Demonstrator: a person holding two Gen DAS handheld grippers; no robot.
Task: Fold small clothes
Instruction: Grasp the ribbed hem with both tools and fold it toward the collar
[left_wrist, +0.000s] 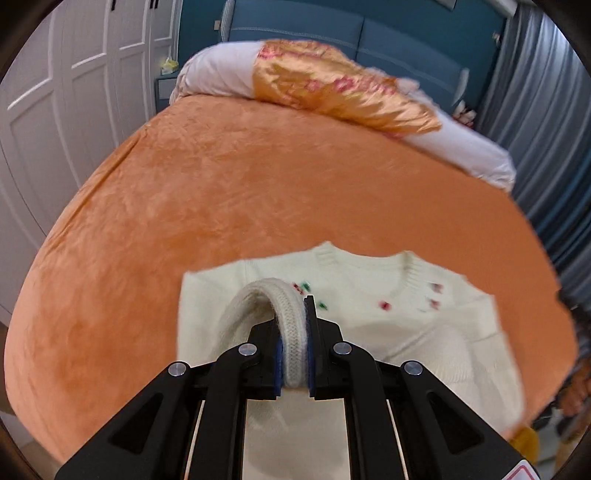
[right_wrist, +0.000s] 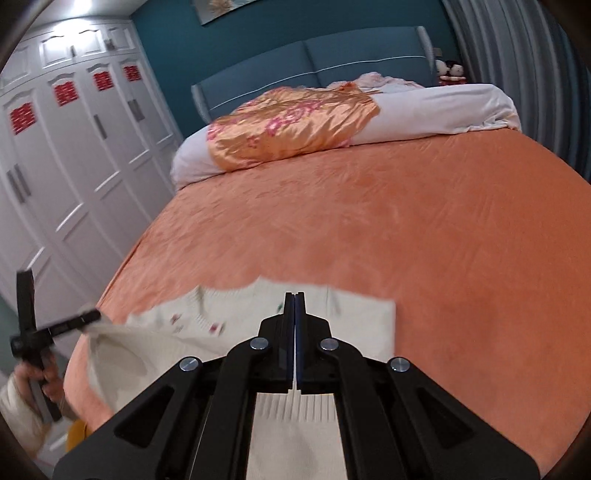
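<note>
Only red paper emblems (right_wrist: 65, 93), illegible.

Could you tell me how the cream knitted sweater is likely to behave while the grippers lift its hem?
Probably floppy: the sweater arches limply where its ribbed hem is pinched by the left gripper. Likely light, since it drapes loosely. The knit seems grippy, unlikely to slip.

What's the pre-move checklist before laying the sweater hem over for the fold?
1. Left gripper clamped on ribbed hem: ok.
2. Right gripper jaws shut: ok; fabric pinched between them: cannot tell.
3. Sweater collar end resting on orange bedspread: ok.
4. Sweater lying flat, unwrinkled: cannot tell, motion blur.
5. Bedspread beyond the collar free for the fold: ok.
</note>
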